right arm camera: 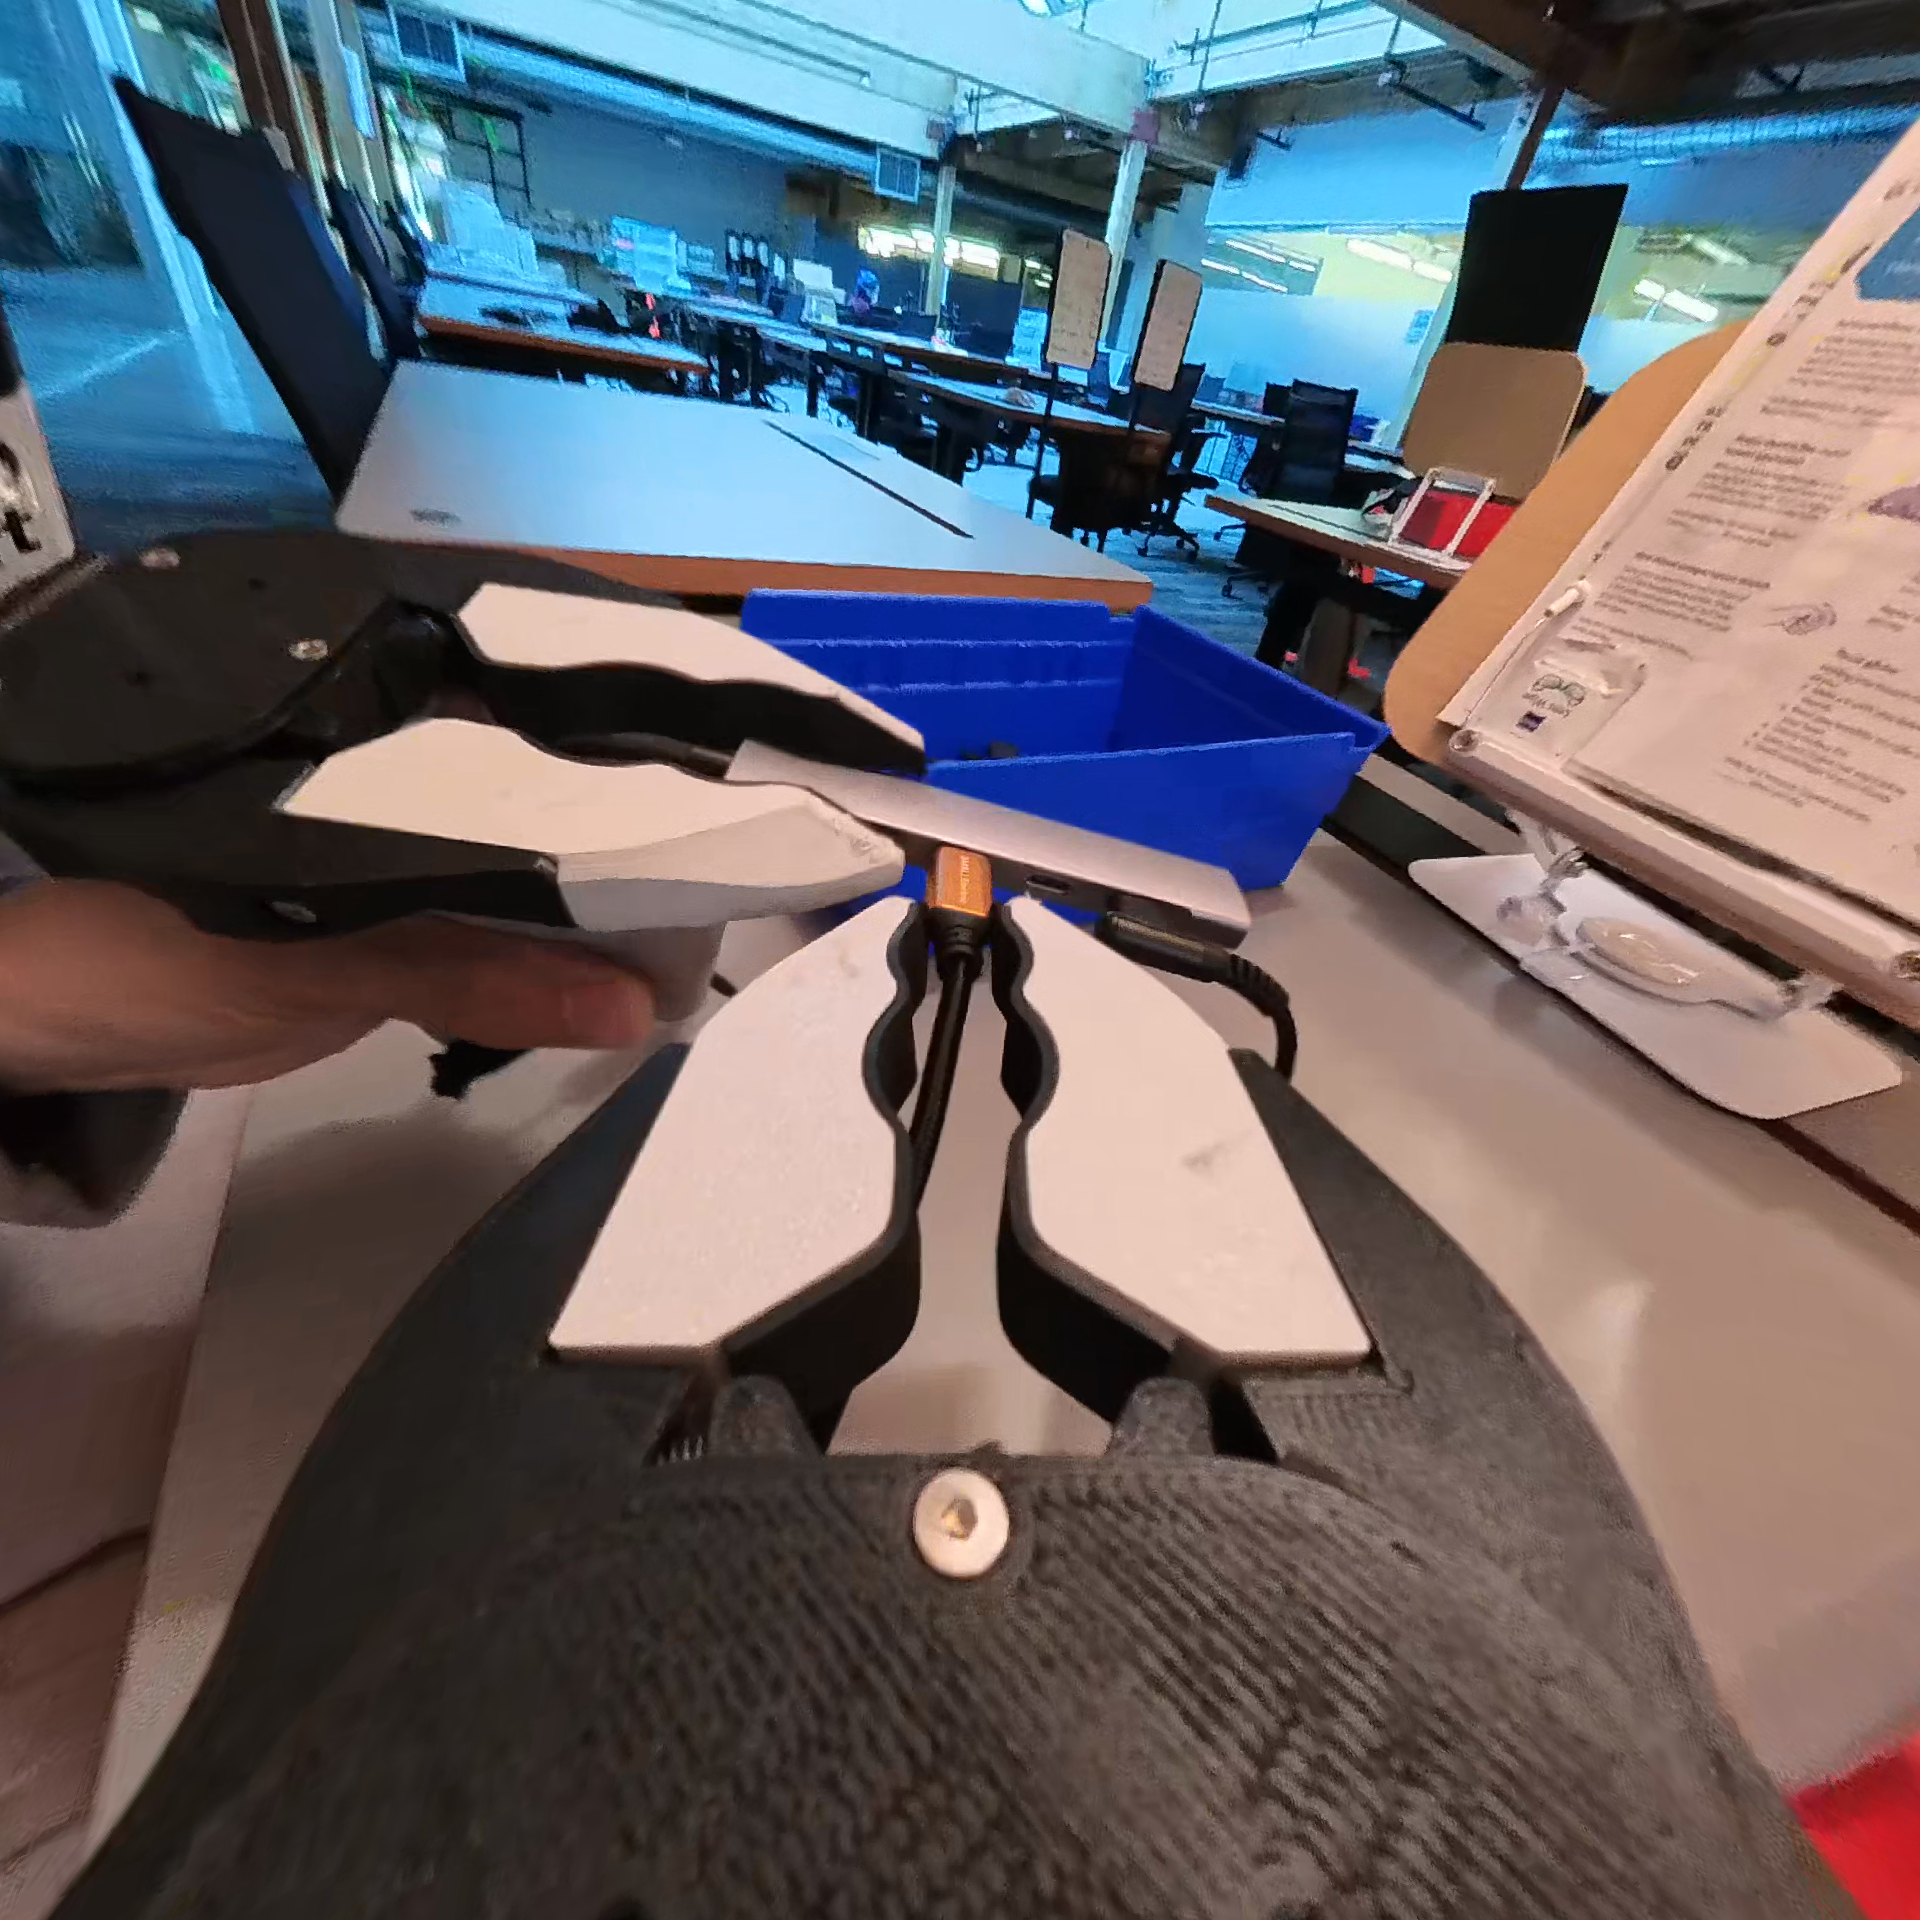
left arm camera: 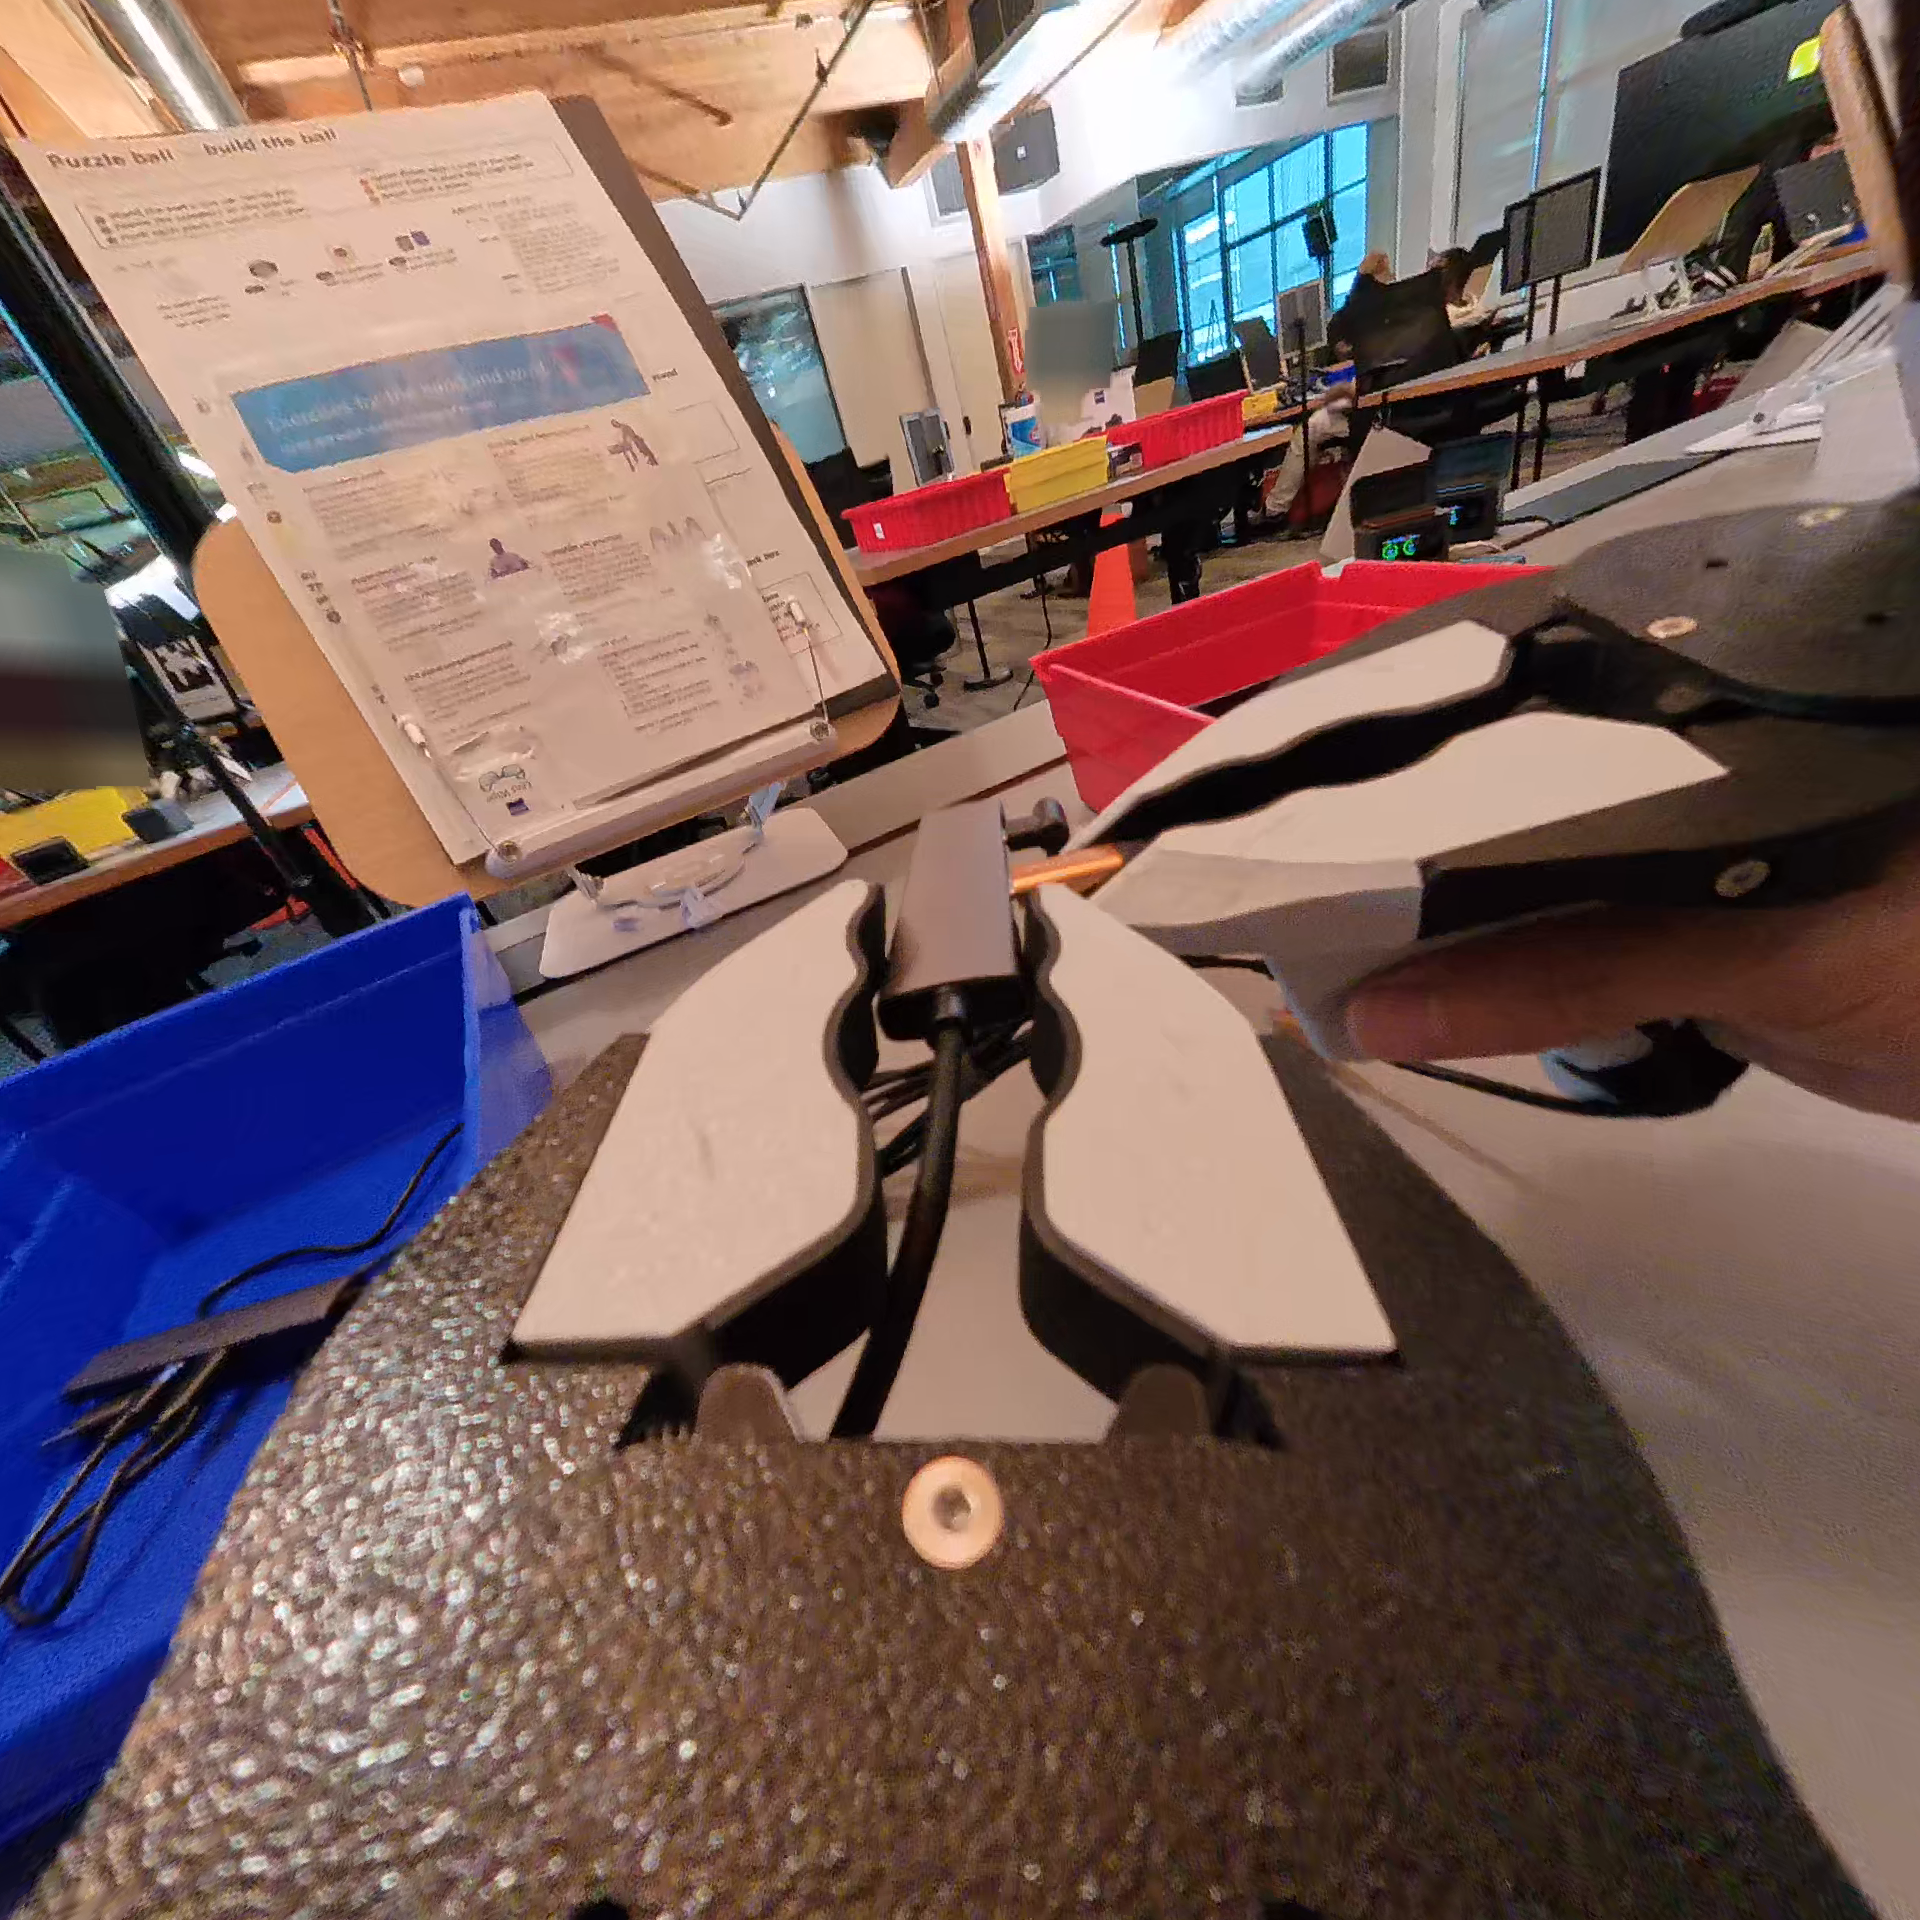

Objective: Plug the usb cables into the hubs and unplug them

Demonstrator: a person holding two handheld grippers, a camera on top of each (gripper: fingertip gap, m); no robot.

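Right now the left gripper (left arm camera: 951, 935) pinches the dark hub (left arm camera: 956, 904) and holds it lifted above the desk (right arm camera: 1558, 1299), near its far edge between the blue bin (right arm camera: 1143, 727) and the red bin (left arm camera: 1195, 665). The right gripper (right arm camera: 951, 925) is clamped on the orange plug (right arm camera: 956, 883) of a black cable (right arm camera: 935, 1070), its tip at the hub's side. Whether the plug is going in or coming out I cannot tell; either way the next move looks like a straight push or pull along the port while the left keeps the hub steady.

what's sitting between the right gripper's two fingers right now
In the right wrist view, the right gripper pinches the orange USB plug, its black cable trailing back between the fingers. The plug's tip meets the grey hub.
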